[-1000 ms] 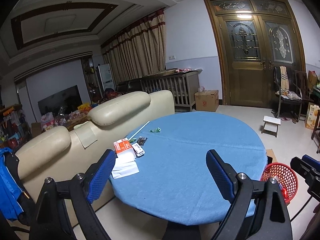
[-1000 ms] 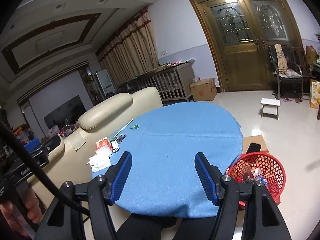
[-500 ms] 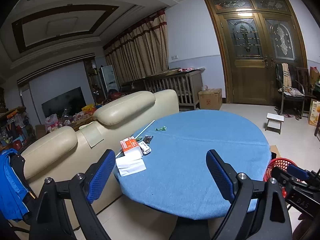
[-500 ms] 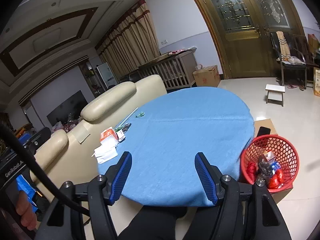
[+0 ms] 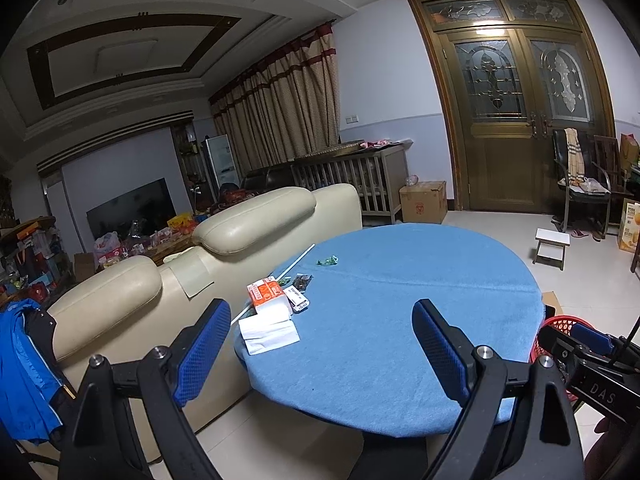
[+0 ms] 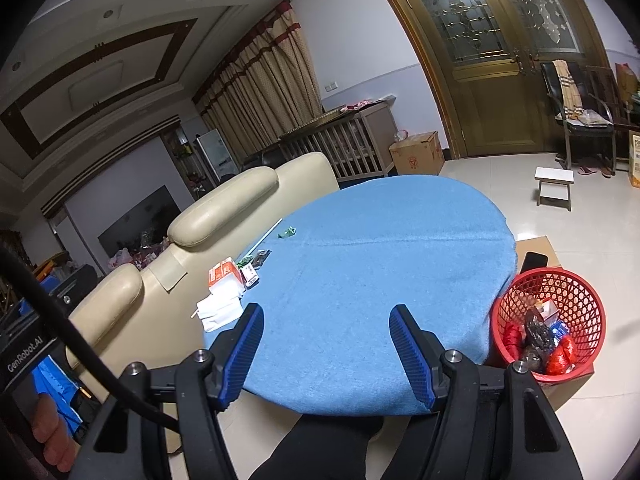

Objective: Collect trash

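Round blue-clothed worktop — white paper packets with orange box at 9 o'clock edge. Red plastic mesh basket of trash on floor at 3 o'clock. Left gripper, right gripper — jaws apart, empty.

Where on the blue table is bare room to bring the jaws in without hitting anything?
The table is bare across its middle, near edge and basket side. The crowded part is the sofa-side edge: white papers, orange box, straw and green wrapper.

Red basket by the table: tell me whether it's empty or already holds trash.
Not empty. The red basket stands upright on the floor, red wrappers and dark scraps piled inside it.
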